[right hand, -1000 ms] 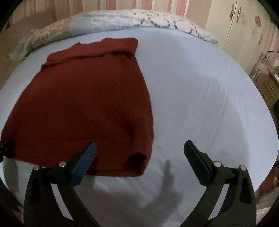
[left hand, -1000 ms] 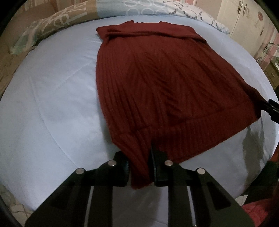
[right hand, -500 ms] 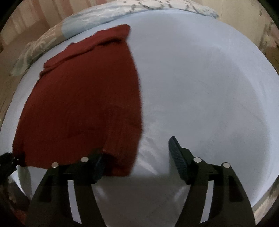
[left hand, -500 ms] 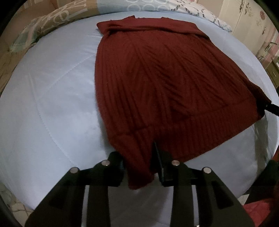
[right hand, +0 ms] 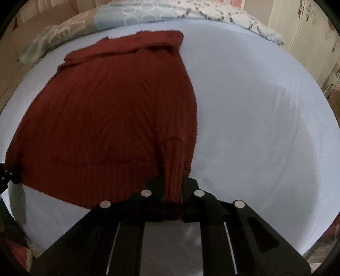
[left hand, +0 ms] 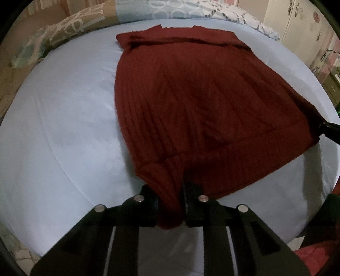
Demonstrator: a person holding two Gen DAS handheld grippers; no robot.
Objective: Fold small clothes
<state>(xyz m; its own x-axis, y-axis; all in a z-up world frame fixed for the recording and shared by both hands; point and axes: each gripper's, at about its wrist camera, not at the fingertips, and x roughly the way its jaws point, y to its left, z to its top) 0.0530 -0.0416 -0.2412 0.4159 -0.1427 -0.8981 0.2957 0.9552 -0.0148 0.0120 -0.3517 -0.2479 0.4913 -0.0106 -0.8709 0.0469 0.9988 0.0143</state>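
A dark red ribbed knit garment [left hand: 201, 102] lies spread flat on a light blue bed sheet [left hand: 63, 127], its ribbed hem toward me and its folded top toward the pillows. My left gripper [left hand: 170, 191] is shut on the hem's near left corner. My right gripper [right hand: 173, 186] is shut on the hem's near right corner; the garment [right hand: 110, 118] fills the left half of the right wrist view. The right gripper's tip shows at the left wrist view's right edge [left hand: 329, 131]. The left gripper's tip shows at the right wrist view's left edge [right hand: 5, 176].
Patterned pillows [left hand: 170, 14] line the far edge of the bed. A cream wardrobe [left hand: 297, 23] stands at the back right, with a dresser [left hand: 333, 85] beside the bed. A wide stretch of bare sheet [right hand: 255, 118] lies right of the garment.
My right gripper moved in over the hem's right corner and shut on it. My left gripper kept its hold on the left corner and hardly moved.
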